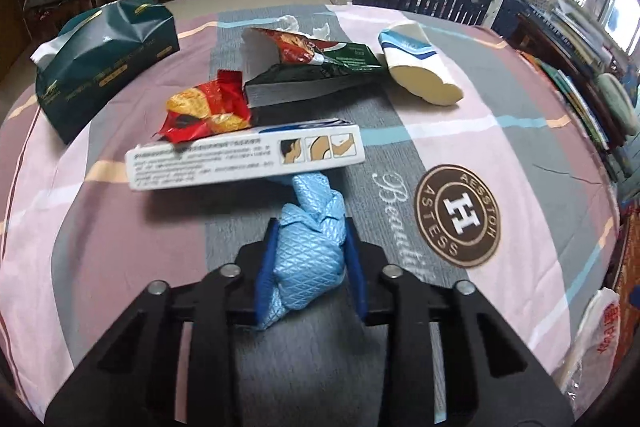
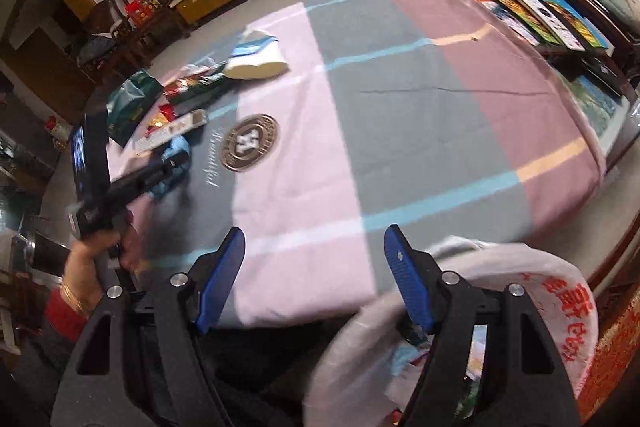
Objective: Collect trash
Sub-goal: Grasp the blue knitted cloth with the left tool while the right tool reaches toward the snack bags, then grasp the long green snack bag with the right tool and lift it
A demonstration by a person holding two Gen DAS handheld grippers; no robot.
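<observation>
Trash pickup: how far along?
Done: some scraps already show inside the white plastic bag. In hand: left claw clamps a blue crumpled wrapper. Left: white carton, red snack wrapper, green-red packet. Right claw open, empty.

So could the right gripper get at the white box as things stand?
Probably not directly: the right gripper is open but far off, and the left gripper, clamping a blue wrapper, sits before the white box.

Left gripper (image 1: 310, 251) clamped; right gripper (image 2: 316, 279) spread wide
</observation>
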